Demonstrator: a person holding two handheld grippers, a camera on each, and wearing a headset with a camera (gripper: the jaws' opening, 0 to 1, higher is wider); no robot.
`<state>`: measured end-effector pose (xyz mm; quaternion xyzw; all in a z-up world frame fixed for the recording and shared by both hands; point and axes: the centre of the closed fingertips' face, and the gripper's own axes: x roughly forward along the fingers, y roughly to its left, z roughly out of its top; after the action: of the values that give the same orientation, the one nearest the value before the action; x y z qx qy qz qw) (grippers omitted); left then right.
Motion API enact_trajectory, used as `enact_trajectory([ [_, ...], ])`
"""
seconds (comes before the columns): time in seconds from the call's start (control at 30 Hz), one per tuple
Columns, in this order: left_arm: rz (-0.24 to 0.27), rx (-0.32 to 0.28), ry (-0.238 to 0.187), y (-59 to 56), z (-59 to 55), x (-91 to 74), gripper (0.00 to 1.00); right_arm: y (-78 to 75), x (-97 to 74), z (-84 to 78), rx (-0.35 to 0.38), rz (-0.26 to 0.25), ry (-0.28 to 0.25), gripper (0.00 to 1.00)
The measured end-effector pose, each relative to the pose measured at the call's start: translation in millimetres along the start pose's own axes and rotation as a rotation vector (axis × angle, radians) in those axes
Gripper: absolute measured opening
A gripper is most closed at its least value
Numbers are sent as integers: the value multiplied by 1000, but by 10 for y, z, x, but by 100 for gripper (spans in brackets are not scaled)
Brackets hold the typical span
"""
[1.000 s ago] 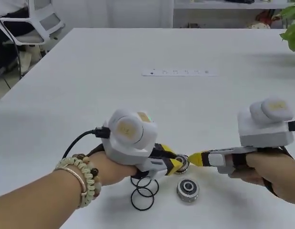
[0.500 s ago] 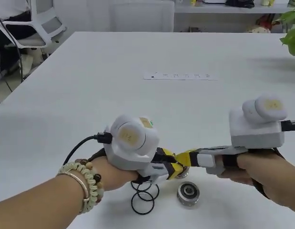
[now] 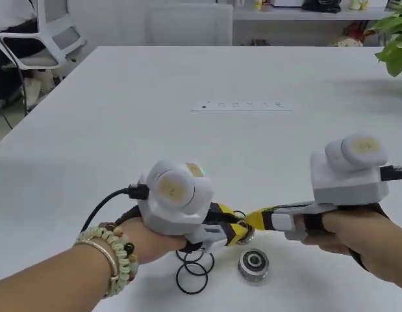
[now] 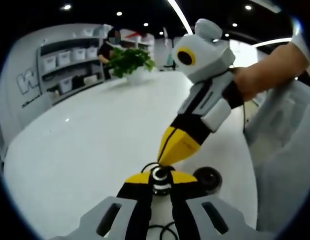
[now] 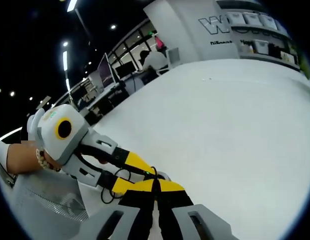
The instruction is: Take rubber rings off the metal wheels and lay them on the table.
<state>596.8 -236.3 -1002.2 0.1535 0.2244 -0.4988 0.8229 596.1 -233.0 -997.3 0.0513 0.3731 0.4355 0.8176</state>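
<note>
**One tool steadies the wheel, the other pinches its ring**

The landmark is the second wheel (image 3: 253, 264), a small metal bearing lying flat on the white desk (image 3: 188, 130).

Just above it and a little to its left, the left tool (image 3: 238, 229) is closed on a metal wheel (image 4: 161, 181). Its yellow tips clamp the wheel from both sides, and the wheel is held off the desk. I judge that grip is there to act as a vice: the wheel cannot turn or slip while its band is worked loose.

The right tool (image 3: 256, 219) comes in from the right of the second wheel, above it, and meets the held wheel nose to nose. In the right gripper view its tips (image 5: 153, 186) are pressed narrow. A thin black rubber ring (image 4: 148, 167) loops out beside them, so they seem to have it nipped, though the contact itself is too small to make out. Pulling away from the braced wheel would likely stretch the ring over the rim.

The loose rings (image 3: 194, 273) lie in a small overlapping cluster to the left of the second wheel, under the left hand. They are near enough that a freed ring can be dropped with little travel. The second wheel looks like the next piece to strip.
</note>
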Motion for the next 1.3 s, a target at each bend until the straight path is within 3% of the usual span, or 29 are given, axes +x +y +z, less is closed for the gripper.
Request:
enact_trajectory([
  [0.33, -41, 7, -5, -64, 61, -32, 19, -88, -29, 12, 7, -18, 7, 0],
  [0.6, -79, 20, -64, -128, 298, -131, 25, -137, -112, 70, 18, -37, -18, 0],
  [0.67, -109, 72, -51, -191, 301, -172, 29, -149, -128, 83, 21, -41, -23, 0],
  [0.77, -112, 73, -37, -193, 316, -227, 33, -151, -147, 100, 21, -42, -30, 0],
  [0.83, -130, 51, -44, -218, 352, -300, 35, -150, -167, 124, 17, -45, -39, 0],
  [0.93, -135, 65, -50, -227, 402, -438, 38, -152, -200, 175, 21, -44, -60, 0],
  [1.13, -78, 102, -69, -80, 512, -863, 44, -141, -247, 266, 39, -35, -102, 0],
  [1.3, -28, 98, -92, -8, 522, -1231, 49, -76, -267, 348, 32, -19, -127, 0],
])
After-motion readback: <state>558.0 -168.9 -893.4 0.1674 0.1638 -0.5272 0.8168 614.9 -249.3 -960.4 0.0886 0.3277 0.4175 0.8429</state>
